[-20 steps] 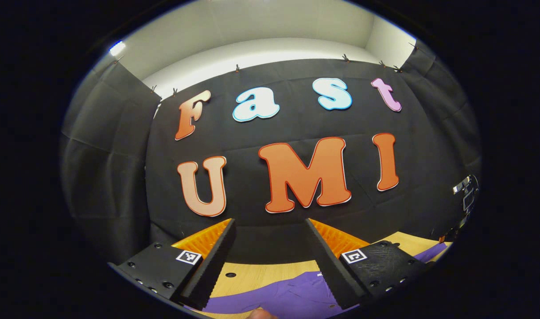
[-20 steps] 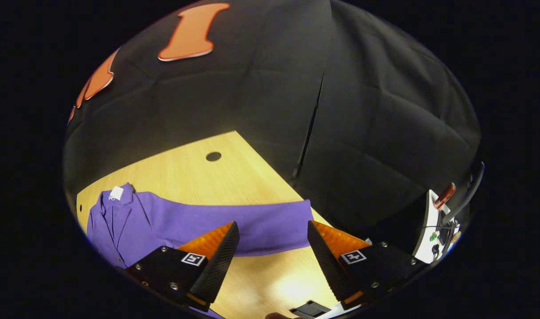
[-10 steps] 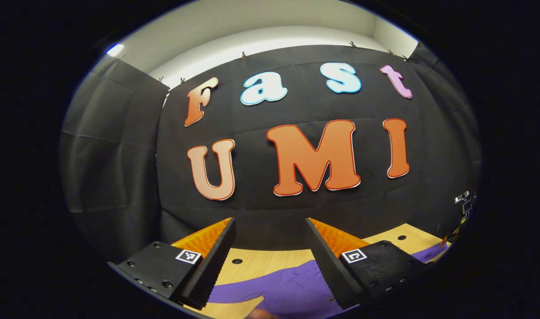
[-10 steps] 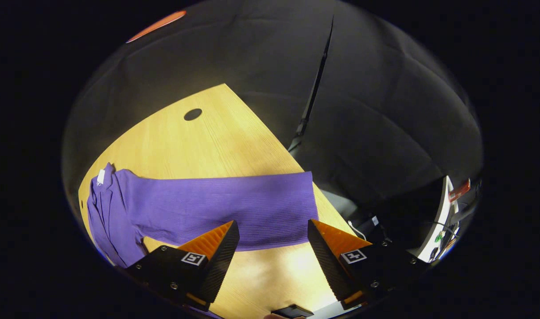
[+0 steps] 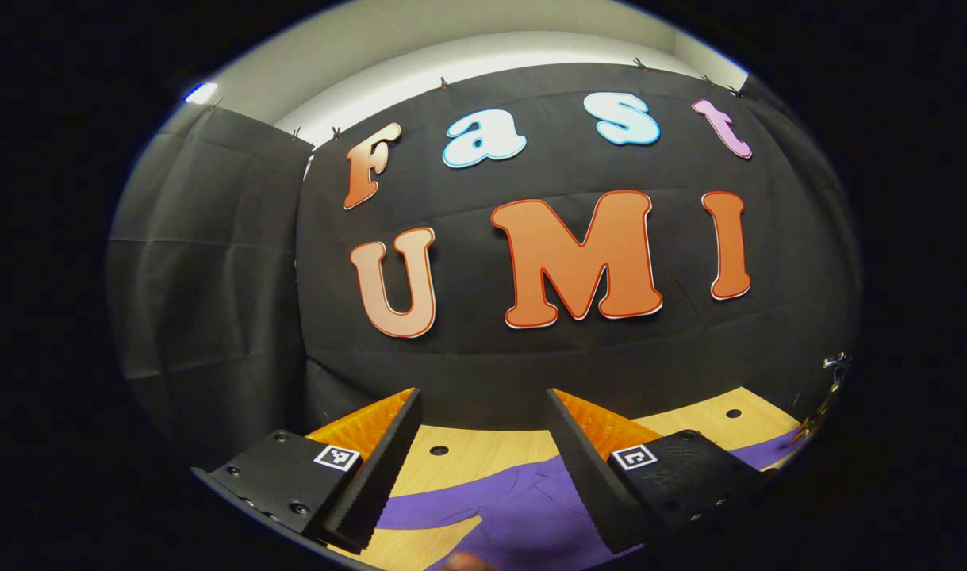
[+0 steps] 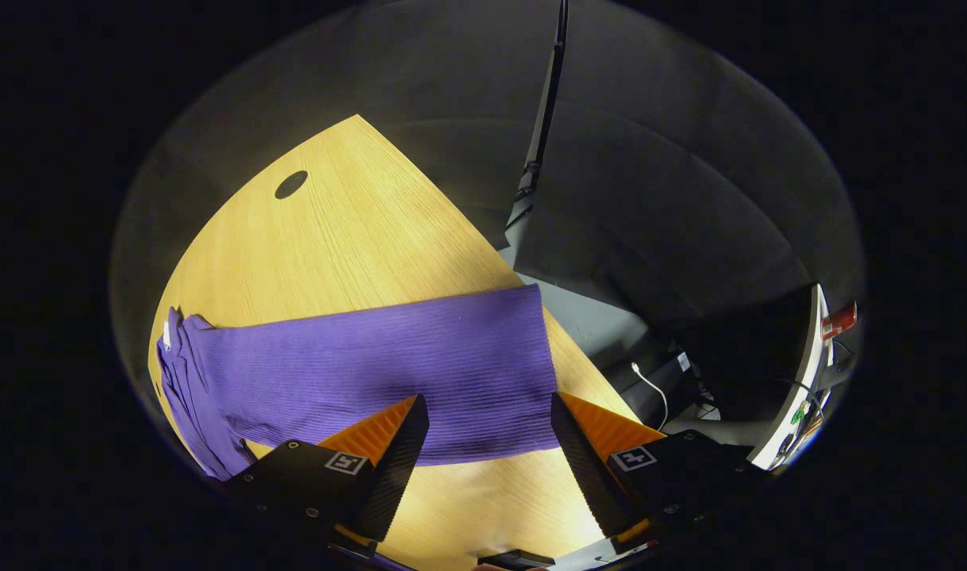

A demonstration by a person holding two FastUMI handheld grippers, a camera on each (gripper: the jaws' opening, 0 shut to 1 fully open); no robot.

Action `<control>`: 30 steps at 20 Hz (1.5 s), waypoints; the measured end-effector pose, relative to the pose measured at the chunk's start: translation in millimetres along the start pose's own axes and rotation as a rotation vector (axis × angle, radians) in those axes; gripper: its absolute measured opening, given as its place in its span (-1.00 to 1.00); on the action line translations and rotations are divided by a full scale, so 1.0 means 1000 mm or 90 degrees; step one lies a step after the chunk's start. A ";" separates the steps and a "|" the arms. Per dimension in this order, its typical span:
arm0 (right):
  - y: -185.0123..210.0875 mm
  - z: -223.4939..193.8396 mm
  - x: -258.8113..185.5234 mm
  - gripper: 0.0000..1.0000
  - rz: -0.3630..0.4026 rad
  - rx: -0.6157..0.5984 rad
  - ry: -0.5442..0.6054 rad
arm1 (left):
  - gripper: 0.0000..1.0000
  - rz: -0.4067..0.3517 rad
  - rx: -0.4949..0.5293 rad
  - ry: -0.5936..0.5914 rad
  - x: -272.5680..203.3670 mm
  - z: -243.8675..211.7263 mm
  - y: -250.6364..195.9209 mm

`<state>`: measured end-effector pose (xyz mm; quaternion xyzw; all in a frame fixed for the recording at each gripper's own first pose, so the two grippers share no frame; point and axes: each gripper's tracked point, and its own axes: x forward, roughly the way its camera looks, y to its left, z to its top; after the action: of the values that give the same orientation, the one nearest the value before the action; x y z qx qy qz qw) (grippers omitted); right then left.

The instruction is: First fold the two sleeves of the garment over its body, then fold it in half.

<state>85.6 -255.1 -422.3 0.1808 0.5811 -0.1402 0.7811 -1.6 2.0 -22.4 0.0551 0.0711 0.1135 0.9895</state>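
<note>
Lying flat on bench, long axis left-right: purple sleeve, just beyond right hand-held gripper, fingers apart, nearer than left hand-held gripper, likewise gaping.

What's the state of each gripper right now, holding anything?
Left gripper: open, holding nothing, above the purple garment.
Right gripper: open, holding nothing, fingers spread over the sleeve on the table.

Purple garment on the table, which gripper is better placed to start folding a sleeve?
Probably the right. The right gripper is open, with the sleeve flat on the table between its fingers. The left gripper, also open, faces the booth wall.
</note>
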 end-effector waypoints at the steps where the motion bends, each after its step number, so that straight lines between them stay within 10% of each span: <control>1: 0.001 -0.005 0.003 0.90 -0.002 -0.003 0.013 | 0.99 0.002 0.003 0.004 0.001 -0.001 0.000; 7: -0.002 -0.004 0.010 0.66 -0.002 0.028 0.039 | 1.00 0.006 0.044 0.017 0.002 -0.008 -0.004; 14: 0.003 -0.008 0.005 -0.86 0.031 0.048 0.044 | 0.98 -0.026 0.083 0.026 0.002 -0.019 -0.011; 30: 0.189 0.009 -0.185 -0.95 0.172 -0.107 -0.140 | 0.98 -0.060 0.020 0.031 0.032 -0.043 0.079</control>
<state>121.4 -88.4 -219.7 0.1745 0.4726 -0.0039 0.8638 5.8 90.2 -58.5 0.0647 0.0998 0.0673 0.9906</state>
